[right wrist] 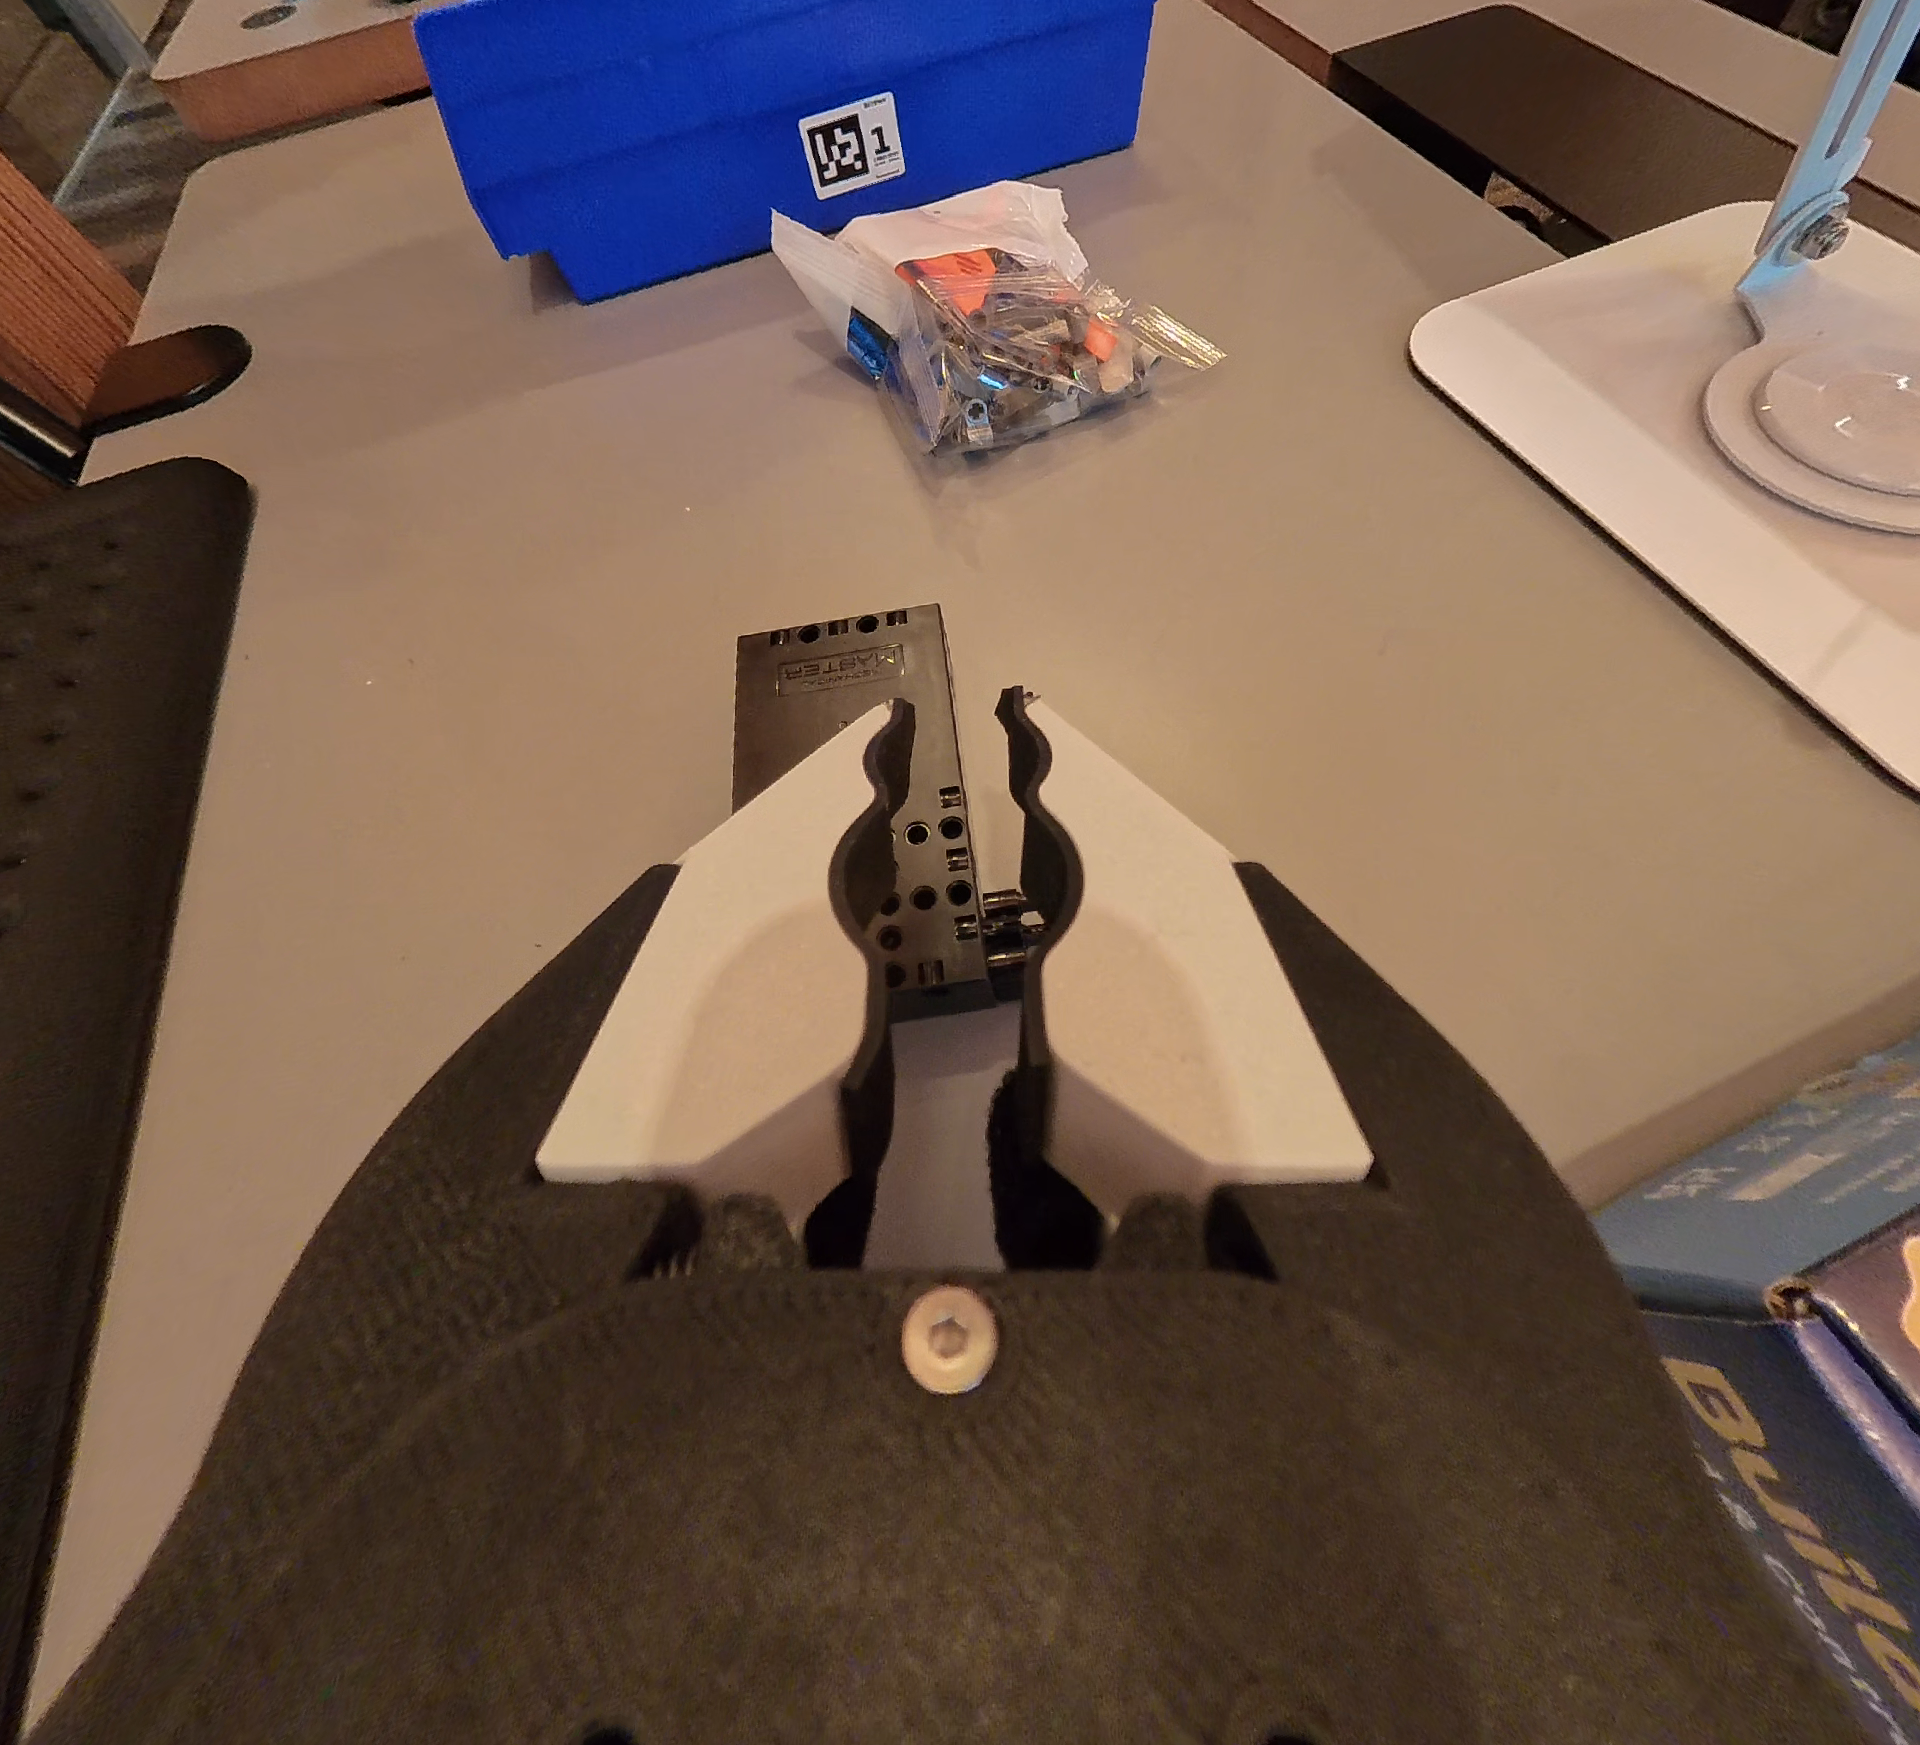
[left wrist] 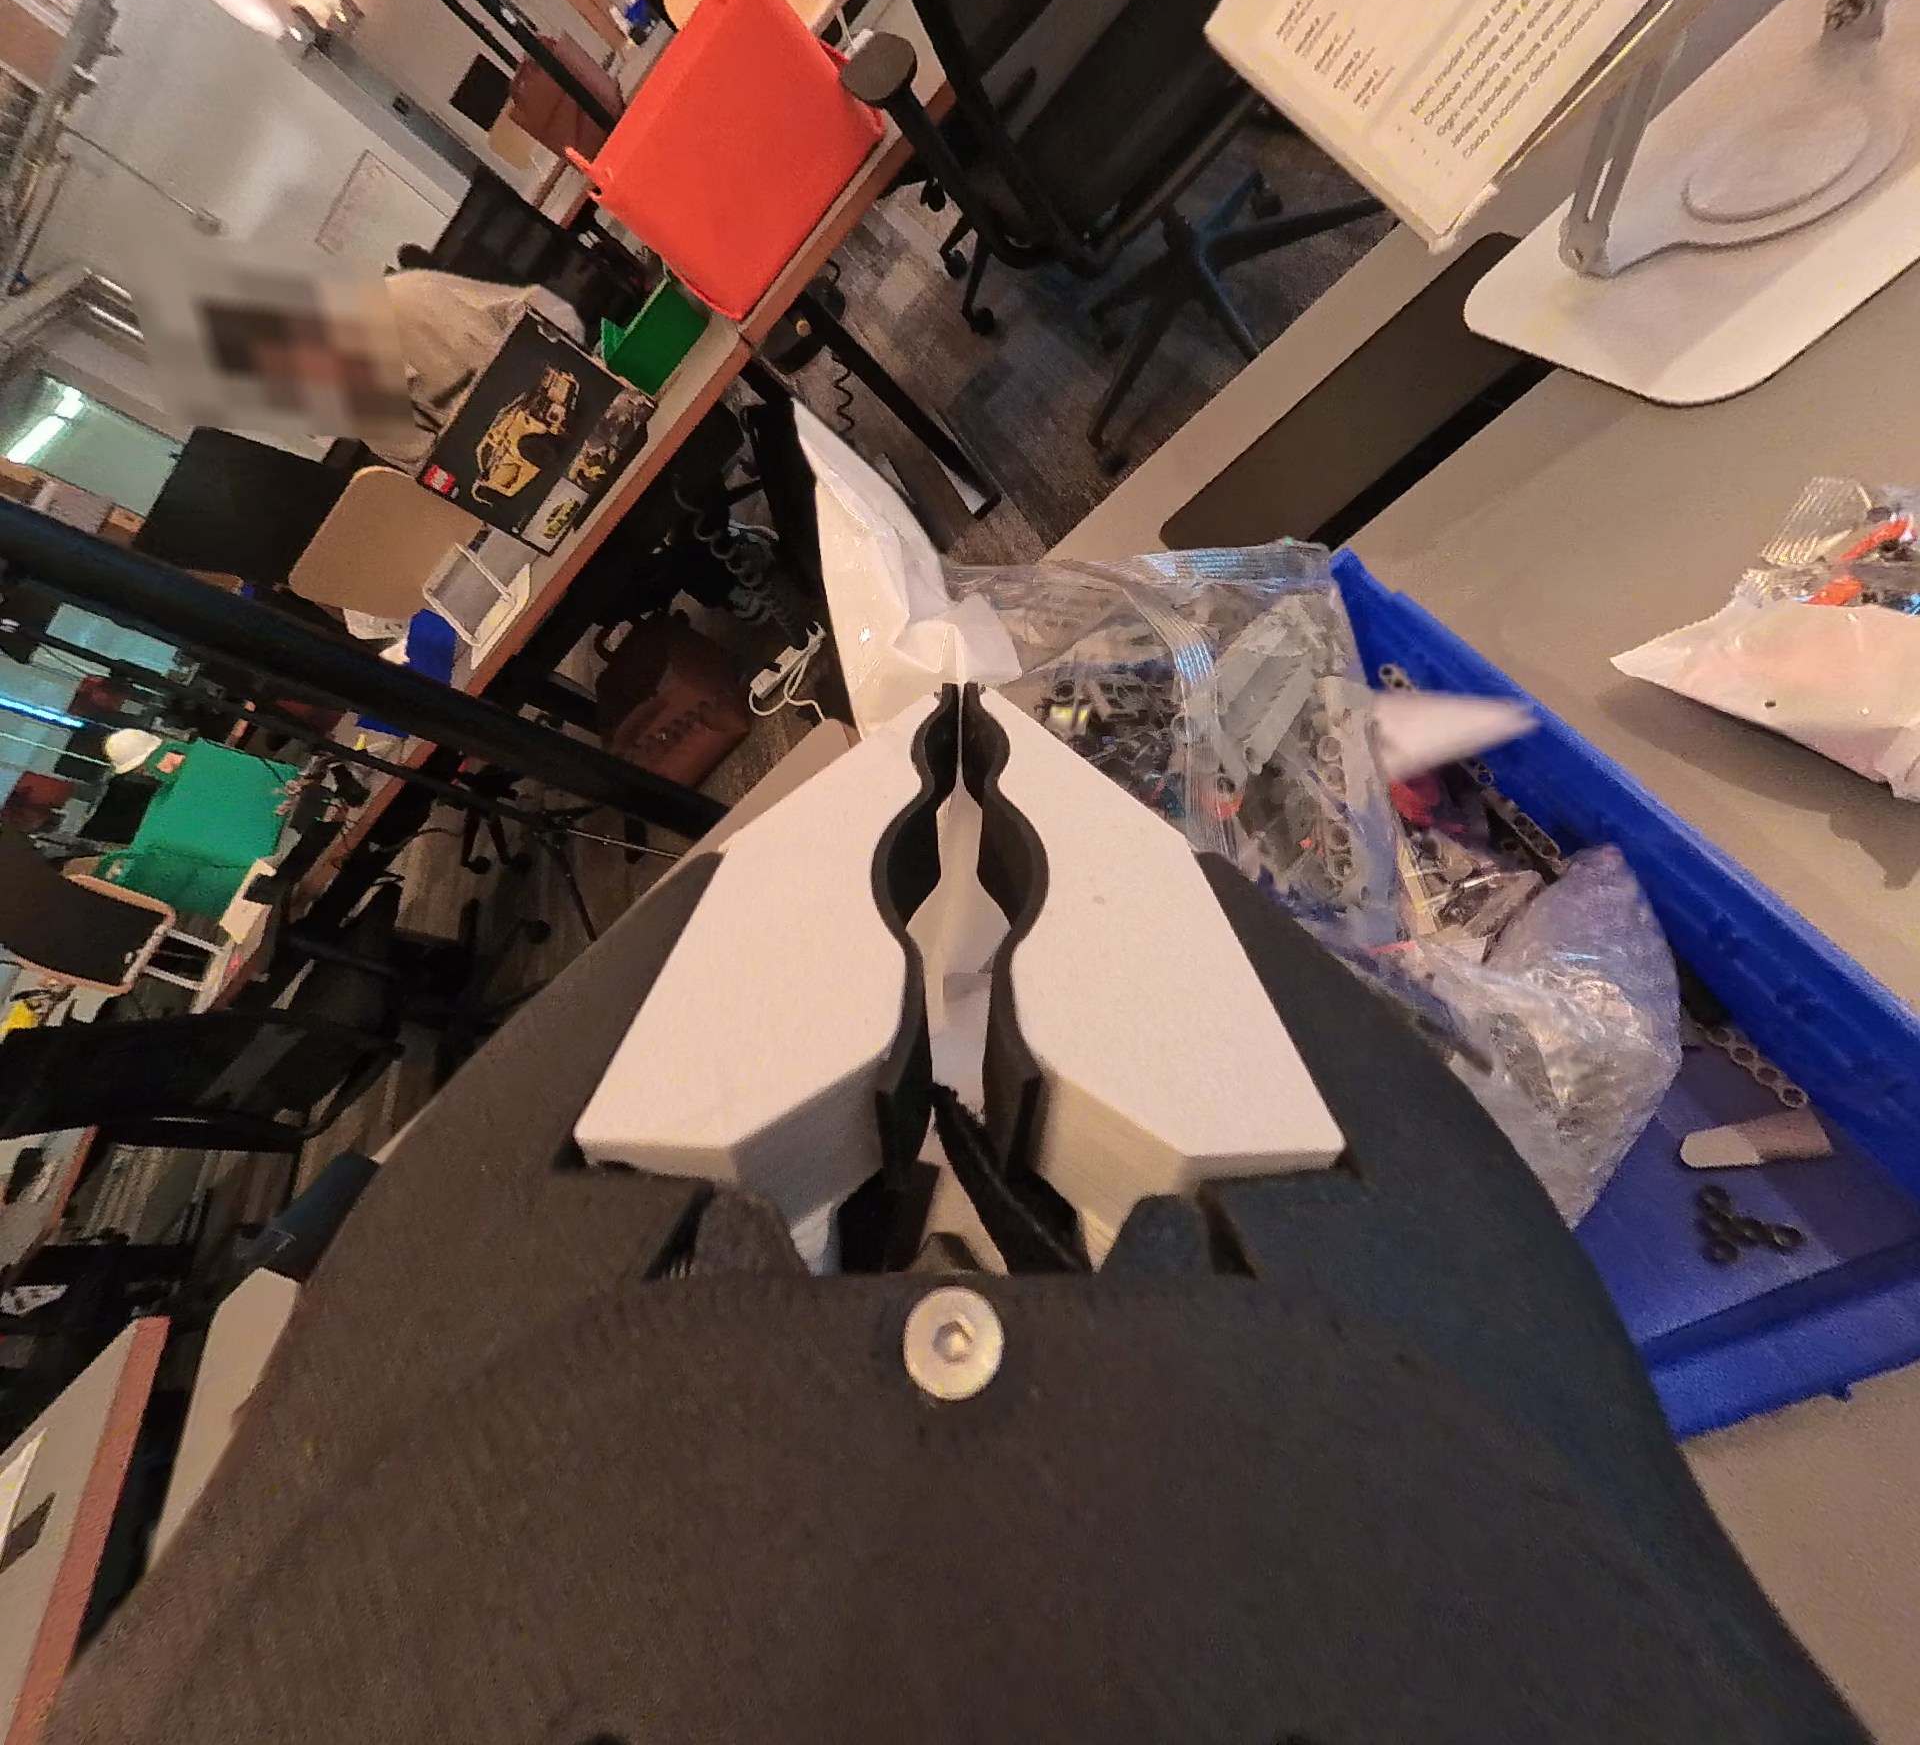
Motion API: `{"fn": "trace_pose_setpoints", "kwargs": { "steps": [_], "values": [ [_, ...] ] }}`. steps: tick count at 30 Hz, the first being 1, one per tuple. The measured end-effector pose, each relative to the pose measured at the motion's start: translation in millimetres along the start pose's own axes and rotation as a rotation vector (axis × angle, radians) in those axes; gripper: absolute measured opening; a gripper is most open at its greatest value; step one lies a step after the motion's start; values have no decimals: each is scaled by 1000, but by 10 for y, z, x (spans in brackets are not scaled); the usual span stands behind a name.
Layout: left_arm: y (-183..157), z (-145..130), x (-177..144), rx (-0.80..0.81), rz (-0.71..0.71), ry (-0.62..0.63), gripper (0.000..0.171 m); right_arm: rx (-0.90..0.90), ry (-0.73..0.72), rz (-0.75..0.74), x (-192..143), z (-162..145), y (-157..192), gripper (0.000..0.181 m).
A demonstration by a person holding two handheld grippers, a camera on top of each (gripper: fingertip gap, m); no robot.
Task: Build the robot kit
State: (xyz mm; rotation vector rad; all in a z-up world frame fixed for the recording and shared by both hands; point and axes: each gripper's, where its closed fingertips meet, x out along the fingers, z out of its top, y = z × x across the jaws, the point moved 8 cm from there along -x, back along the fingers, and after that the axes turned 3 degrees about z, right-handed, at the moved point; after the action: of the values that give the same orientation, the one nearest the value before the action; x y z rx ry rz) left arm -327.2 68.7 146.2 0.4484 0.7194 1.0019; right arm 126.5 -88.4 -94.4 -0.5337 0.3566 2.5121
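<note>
In the left wrist view my left gripper (left wrist: 961, 696) is shut on the white top edge of a clear plastic bag of small grey and black parts (left wrist: 1226, 729). The bag hangs over a blue bin (left wrist: 1683, 874) that holds more bagged and loose parts. In the right wrist view my right gripper (right wrist: 954, 703) is open and low over a black rectangular block with round holes and metal pins (right wrist: 831, 687), which lies on the grey table (right wrist: 520, 552). The block's side shows between the jaws; I cannot tell if the fingers touch it.
A small bag of mixed parts (right wrist: 997, 334) lies in front of the blue bin (right wrist: 727, 64). A white stand base (right wrist: 1610, 407) is at the right, carrying a printed sheet (left wrist: 1455, 2). Blue boxes (right wrist: 1766, 1280) sit near right. A red bin (left wrist: 738, 137) stands on a far table. The grippers' ends are close to 50 centimetres from one another.
</note>
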Motion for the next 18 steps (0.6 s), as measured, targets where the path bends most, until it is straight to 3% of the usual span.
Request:
{"fn": "trace_pose_setpoints", "kwargs": {
  "steps": [6,10,14,18],
  "values": [
    [-59,141,-5,39,5,-35,0,-53,-4,-26,6,79,71,26],
    [-133,202,0,81,-15,-41,0,-126,-142,14,111,564,470,35],
    [-182,285,-26,91,-30,-65,0,-190,-193,72,686,1214,999,51],
    [-260,390,-45,114,-45,-84,0,-199,-164,146,1587,1756,1204,62]
  ]
}}
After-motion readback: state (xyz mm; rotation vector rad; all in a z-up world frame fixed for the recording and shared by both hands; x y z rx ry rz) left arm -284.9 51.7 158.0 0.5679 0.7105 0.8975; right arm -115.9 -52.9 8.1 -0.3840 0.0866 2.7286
